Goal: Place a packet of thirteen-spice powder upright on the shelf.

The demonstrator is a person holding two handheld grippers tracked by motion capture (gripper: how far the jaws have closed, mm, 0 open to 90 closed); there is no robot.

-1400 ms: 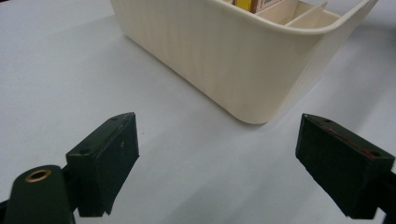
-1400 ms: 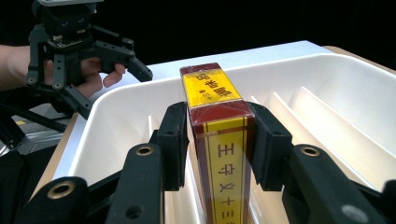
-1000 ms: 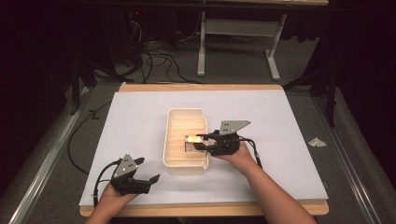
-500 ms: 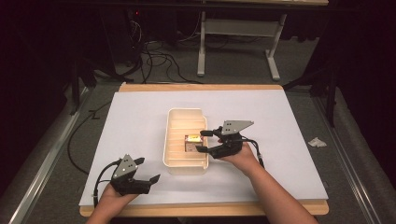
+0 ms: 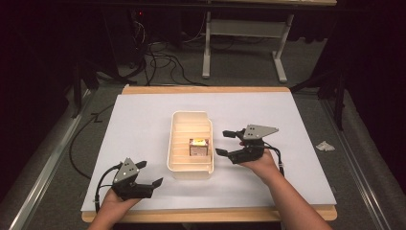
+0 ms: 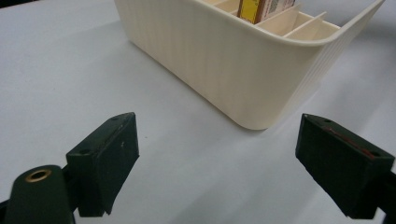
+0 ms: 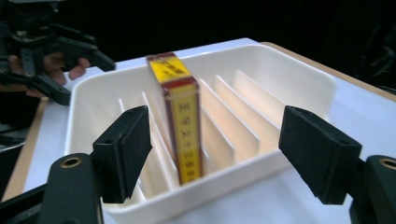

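Observation:
A cream slotted bin (image 5: 191,165) stands mid-table on the white sheet. A small yellow and dark red box (image 5: 199,146) stands upright in one of its slots, also seen as the box (image 7: 180,116) in the right gripper view. My right gripper (image 5: 224,143) is open just right of the bin, jaws wide apart and empty, pointing at the box. My left gripper (image 5: 148,174) rests open near the front left edge, a short way from the bin's near corner (image 6: 252,79). In the right gripper view the left gripper (image 7: 70,70) shows beyond the bin (image 7: 317,79).
The white sheet (image 5: 139,120) covers a wooden table (image 5: 206,89). Cables trail off the left side onto the floor. A crumpled scrap (image 5: 325,145) lies on the floor to the right. A metal frame stands behind the table.
My right gripper has let go of the box, which now stands in the bin, and has drawn back to the right with its jaws open. The left gripper stayed put.

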